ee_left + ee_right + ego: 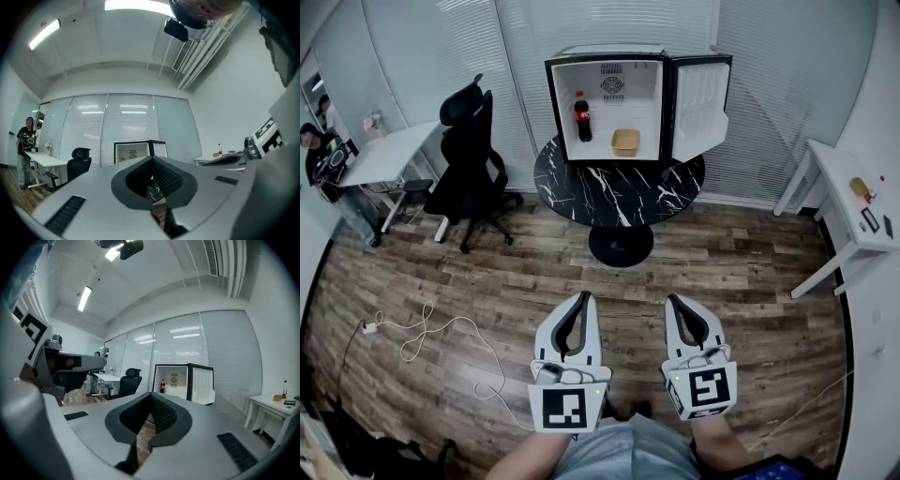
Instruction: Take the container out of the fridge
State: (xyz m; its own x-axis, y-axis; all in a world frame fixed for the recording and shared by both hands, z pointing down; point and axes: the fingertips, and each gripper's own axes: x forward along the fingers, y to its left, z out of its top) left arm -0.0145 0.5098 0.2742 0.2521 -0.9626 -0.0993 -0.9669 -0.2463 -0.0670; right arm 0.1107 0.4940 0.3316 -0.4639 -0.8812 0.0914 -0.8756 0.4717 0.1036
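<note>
A small black fridge [609, 103] stands on a round black marble table [619, 192] with its door [701, 94] swung open to the right. Inside it, a tan container [625, 142] sits on the floor of the fridge at the right, and a cola bottle [582, 117] stands at the left. My left gripper [583, 297] and right gripper [673, 300] are low in the head view, well short of the table, both shut with nothing between the pads. The right gripper view shows the fridge [180, 380] and bottle [162, 386] far ahead. The left gripper view shows the fridge [133, 152] beyond its shut jaws.
A black office chair [469, 155] stands left of the table beside a white desk [389, 155], where a person [323, 155] is. Another white desk [853, 202] with small items is at the right wall. A white cable [422, 328] lies on the wooden floor.
</note>
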